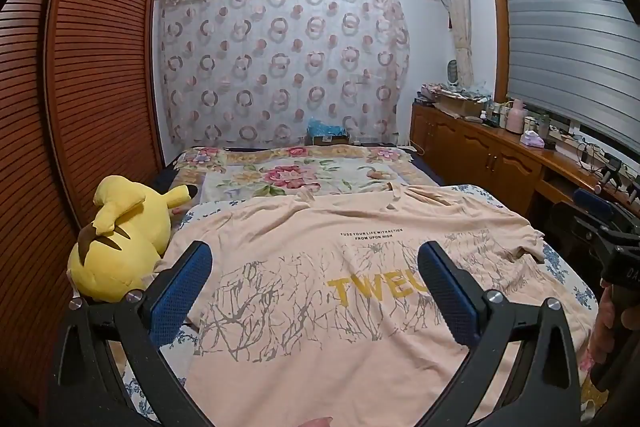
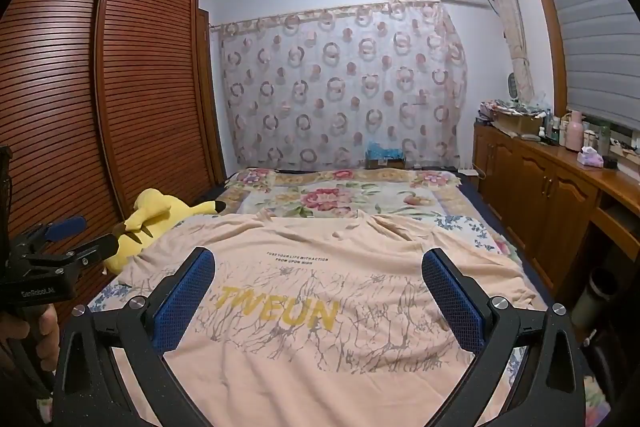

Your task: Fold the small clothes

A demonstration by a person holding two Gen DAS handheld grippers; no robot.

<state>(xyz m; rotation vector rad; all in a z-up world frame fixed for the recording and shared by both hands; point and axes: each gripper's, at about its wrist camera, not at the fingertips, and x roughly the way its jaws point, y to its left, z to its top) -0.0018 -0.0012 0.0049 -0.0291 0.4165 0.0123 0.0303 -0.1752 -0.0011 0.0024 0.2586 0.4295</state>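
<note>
A peach T-shirt lies spread flat on the bed, print side up, with yellow letters and a grey branch pattern. Its collar points away from me and its hem is nearest. My left gripper hovers above the shirt's lower left part, jaws wide open, nothing between the blue pads. My right gripper hangs over the lower middle of the shirt, also open and empty. The right gripper shows at the right edge of the left wrist view. At the left edge of the right wrist view I see the left gripper.
A yellow plush toy lies at the shirt's left, against the slatted wooden wardrobe. A floral blanket covers the far half of the bed. A wooden cabinet with clutter runs along the right wall. A hand grips the left handle.
</note>
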